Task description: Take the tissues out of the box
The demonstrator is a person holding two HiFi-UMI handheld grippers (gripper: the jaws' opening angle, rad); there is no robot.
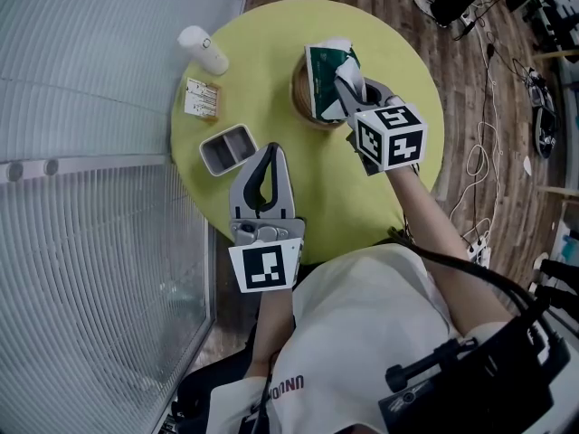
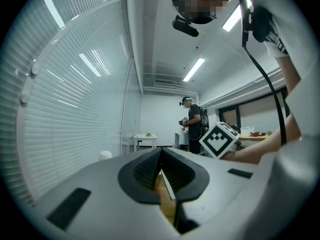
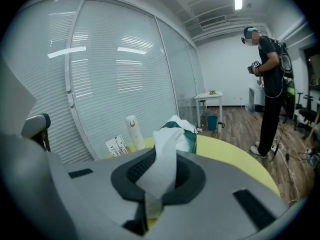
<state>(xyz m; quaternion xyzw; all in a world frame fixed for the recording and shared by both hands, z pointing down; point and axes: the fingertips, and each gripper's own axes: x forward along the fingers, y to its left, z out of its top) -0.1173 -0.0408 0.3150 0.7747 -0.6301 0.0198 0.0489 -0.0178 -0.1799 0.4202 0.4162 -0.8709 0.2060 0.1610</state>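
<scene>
Right at the top of the tissue box (image 1: 321, 80), which is stood on end on a round wooden base (image 1: 301, 108) on the yellow-green table (image 1: 271, 34), the right gripper (image 1: 349, 87) is seen with its jaws clamped on a white tissue (image 3: 162, 166). The tissue is stretched between pads and box and, as far as can be judged, isn't fully freed yet. The left gripper (image 1: 265, 177) is parked well apart from the box, on the person's side of it, jaws pressed together with nothing pinched, so the box isn't being held down by anything. That's where trouble could be expected: a light box perched on end could easily be dragged along, tipped off its base or lifted if the tissue is pulled at a slant or too fast, and the thin sheet could be torn at the opening, or a whole clump hauled out with it. As for writing, not much can be read. Green and white print on the box is too blurred, the small card (image 1: 201, 98) left of the box carries print too tiny to make out, and only a little round mark is noticed on the white bottle (image 1: 204, 50) beyond the card.
</scene>
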